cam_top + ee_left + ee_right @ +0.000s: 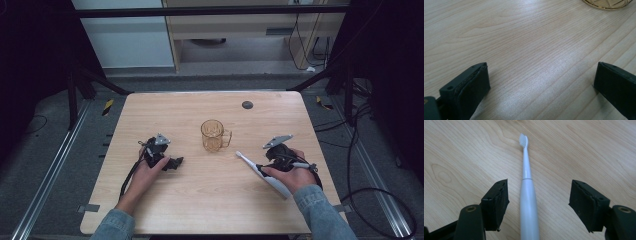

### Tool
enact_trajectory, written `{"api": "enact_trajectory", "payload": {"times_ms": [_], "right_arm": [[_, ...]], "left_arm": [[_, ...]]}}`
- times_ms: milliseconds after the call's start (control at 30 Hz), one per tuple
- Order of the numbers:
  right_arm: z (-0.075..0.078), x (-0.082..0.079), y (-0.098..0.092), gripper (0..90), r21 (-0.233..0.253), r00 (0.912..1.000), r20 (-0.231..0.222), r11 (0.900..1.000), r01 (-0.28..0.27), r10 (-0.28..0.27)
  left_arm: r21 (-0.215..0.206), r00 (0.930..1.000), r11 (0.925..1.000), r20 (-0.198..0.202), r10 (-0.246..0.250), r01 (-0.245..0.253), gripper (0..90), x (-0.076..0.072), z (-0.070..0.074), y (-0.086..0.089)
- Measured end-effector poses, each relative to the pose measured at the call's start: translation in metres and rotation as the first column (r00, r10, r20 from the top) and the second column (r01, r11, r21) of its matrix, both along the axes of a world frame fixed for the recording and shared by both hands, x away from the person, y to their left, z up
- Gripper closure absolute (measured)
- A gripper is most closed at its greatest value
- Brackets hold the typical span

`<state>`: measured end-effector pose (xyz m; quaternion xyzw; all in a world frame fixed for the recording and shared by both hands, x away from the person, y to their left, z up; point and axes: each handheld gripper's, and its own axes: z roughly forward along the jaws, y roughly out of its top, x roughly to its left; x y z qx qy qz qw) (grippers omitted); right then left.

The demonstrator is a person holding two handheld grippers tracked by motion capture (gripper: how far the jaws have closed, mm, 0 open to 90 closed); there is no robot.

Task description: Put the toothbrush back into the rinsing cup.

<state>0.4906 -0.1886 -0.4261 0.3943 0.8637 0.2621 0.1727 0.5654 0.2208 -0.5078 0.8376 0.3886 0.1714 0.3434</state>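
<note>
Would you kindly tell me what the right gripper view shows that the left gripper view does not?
The right gripper view alone shows the white electric toothbrush lying flat on the table between the open jaws of the right claw, touching neither jaw, its bristled head pointing away from the camera. The left gripper view alone shows the base edge of the amber glass mug at its top right corner, well beyond the left claw, which has nothing between its open jaws. Both show the light wooden tabletop and a pair of black jaws spread wide.
</note>
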Motion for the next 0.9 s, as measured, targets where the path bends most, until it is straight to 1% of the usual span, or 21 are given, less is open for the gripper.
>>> {"api": "enact_trajectory", "payload": {"times_ms": [133,167,333,433,500,600,733,833,900], "right_arm": [[0.002,0.003,0.006,32.0,-0.013,0.9996,-0.017,1.0,-0.022,0.021],[0.002,0.004,0.008,32.3,-0.017,0.9994,-0.027,1.0,-0.02,0.02],[0.0,0.006,0.013,34.3,-0.022,0.9985,-0.045,0.999,-0.031,0.03],[-0.003,0.008,0.017,35.1,-0.016,0.9967,-0.072,0.999,-0.039,0.037],[-0.004,0.009,0.018,35.5,-0.018,0.9966,-0.072,0.999,-0.04,0.039],[-0.006,0.01,0.021,37.4,-0.017,0.9953,-0.087,0.999,-0.044,0.042],[-0.008,0.012,0.022,39.5,-0.021,0.995,-0.089,0.999,-0.047,0.045],[-0.009,0.012,0.024,41.3,-0.029,0.9931,-0.109,0.998,-0.047,0.044],[-0.009,0.012,0.024,41.8,-0.03,0.9925,-0.114,0.998,-0.048,0.044]], "left_arm": [[0.0,1.0,1.0,0.0,0.0,0.0,0.0,0.0,0.0,0.0],[0.0,1.0,1.0,0.0,0.0,0.0,0.0,0.0,0.0,0.0],[0.0,1.0,1.0,0.0,0.0,0.0,0.0,0.0,0.0,0.0],[-0.001,1.0,1.0,0.0,0.0,0.0,0.0,0.0,0.0,0.0],[-0.001,1.0,1.0,0.0,0.0,0.0,0.0,0.0,0.0,0.0],[-0.001,1.0,1.0,0.0,0.0,0.0,0.0,0.0,0.0,0.0],[0.0,1.0,1.0,0.0,0.0,0.0,0.0,0.0,0.0,0.0],[0.0,1.0,1.0,0.0,0.0,0.0,0.0,0.0,0.0,0.0],[0.0,1.0,1.0,0.0,0.0,0.0,0.0,0.0,0.0,0.0]]}}
